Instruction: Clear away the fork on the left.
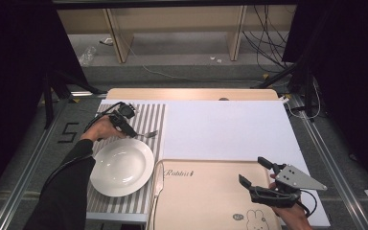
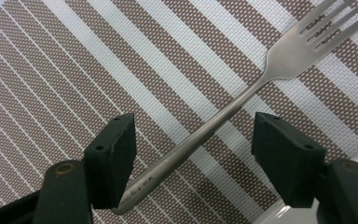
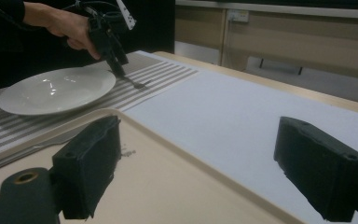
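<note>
A metal fork (image 1: pixel 146 135) (image 2: pixel 242 100) lies on the striped placemat (image 1: pixel 148 115) just beyond the white plate (image 1: pixel 122 167), tines pointing right. My left gripper (image 1: pixel 130 134) (image 2: pixel 193 123) points down over the fork's handle. Its jaws straddle the handle: the handle's end lies by the left pad, and the right pad stands apart from it. My right gripper (image 1: pixel 251 170) (image 3: pixel 196 140) hovers open over the beige tray (image 1: pixel 206 191), nothing between its jaws. In the right gripper view the left gripper (image 3: pixel 119 70) and a hand show beyond the plate (image 3: pixel 56 91).
A knife (image 1: pixel 157 179) lies along the placemat's right edge beside the tray. A white mat (image 1: pixel 225 124) covers the table's middle and right. The plate's rim (image 2: pixel 289 214) sits close under the left gripper's right jaw. Dark curtains and cables surround the table.
</note>
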Demonstrator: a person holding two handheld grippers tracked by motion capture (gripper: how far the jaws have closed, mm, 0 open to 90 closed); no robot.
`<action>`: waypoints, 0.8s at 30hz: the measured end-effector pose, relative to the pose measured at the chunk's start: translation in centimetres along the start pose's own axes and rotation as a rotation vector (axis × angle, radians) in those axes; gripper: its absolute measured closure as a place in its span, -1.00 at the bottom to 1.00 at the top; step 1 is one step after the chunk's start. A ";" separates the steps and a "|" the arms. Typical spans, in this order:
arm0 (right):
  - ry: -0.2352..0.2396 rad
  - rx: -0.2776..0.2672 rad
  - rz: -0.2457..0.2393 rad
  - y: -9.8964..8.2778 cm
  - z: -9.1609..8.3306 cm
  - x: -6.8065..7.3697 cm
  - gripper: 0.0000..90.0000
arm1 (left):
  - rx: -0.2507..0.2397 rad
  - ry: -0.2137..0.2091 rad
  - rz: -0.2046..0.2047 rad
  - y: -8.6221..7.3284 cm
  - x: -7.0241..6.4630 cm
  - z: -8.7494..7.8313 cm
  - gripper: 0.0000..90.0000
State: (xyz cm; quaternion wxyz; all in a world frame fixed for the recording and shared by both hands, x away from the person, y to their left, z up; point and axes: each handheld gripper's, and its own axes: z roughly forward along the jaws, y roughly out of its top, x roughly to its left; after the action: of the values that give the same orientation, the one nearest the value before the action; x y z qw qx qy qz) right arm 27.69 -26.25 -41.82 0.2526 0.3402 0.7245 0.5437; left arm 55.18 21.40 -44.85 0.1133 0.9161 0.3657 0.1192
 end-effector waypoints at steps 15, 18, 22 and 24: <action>0.003 -0.005 -0.003 0.0 0.1 0.1 -0.66 | 0.042 -0.013 0.033 0.5 -0.1 1.2 -0.13; 0.002 -0.002 -0.003 0.0 0.1 0.1 -0.66 | 0.054 -0.018 0.040 0.6 -0.1 1.3 -0.08; 0.002 -0.007 -0.003 0.0 0.1 0.1 -0.66 | 0.059 -0.027 0.029 0.6 0.0 1.4 -0.03; 0.001 -0.003 -0.006 0.0 0.1 0.1 -0.66 | 0.059 -0.031 0.027 0.6 0.1 1.4 -0.01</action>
State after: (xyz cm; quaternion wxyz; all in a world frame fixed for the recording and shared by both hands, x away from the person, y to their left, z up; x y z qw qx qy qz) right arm 27.69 -26.14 -41.86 0.2543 0.3373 0.7249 0.5441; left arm 56.04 20.88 -46.05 0.0900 0.9257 0.3548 0.0958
